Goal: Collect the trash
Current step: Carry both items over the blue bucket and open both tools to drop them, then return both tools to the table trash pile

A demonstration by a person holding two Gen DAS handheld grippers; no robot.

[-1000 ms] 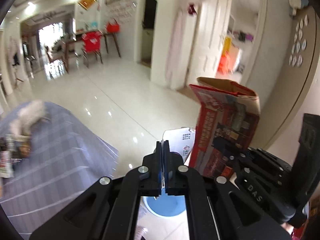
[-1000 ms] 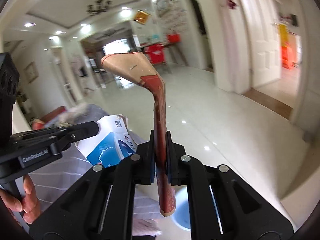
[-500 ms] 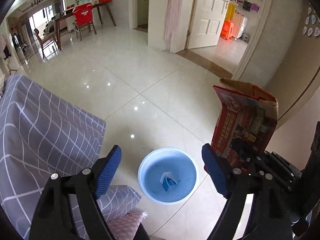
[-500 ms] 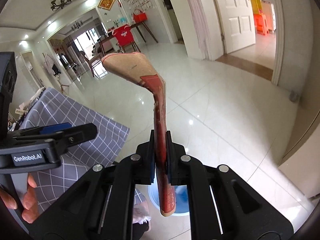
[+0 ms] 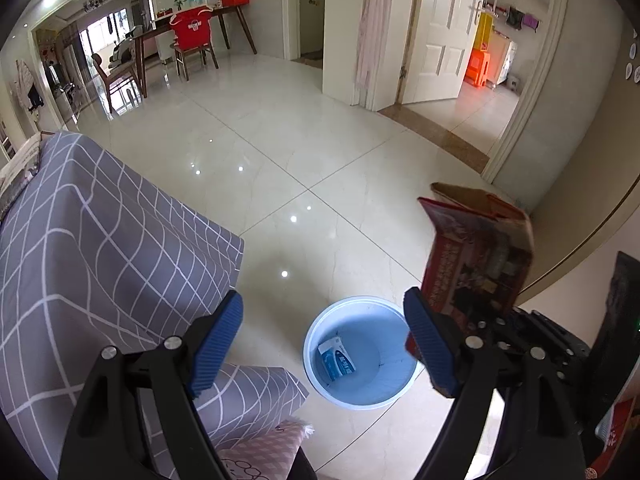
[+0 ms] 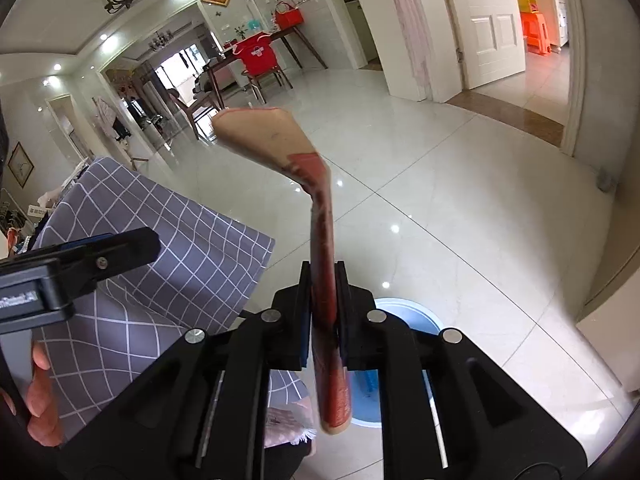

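1. Grey checked cloth (image 5: 100,248) drapes beside the round blue bin (image 5: 360,354) on glossy white tile.
2. Left gripper (image 5: 324,348) gapes wide, empty, above the bin; a blue-white packet (image 5: 336,360) lies inside.
3. Right gripper (image 6: 324,312), jaws opening, has the flattened red carton (image 6: 324,280) between them, above the bin.

Glossy pale floor tiles (image 5: 320,152) mirror ceiling lights beside a smooth blue plastic bin (image 5: 362,354); a flattened red cardboard box (image 6: 324,240) (raw brown inside) and matt grey checked cloth (image 5: 100,232) complete the scene.
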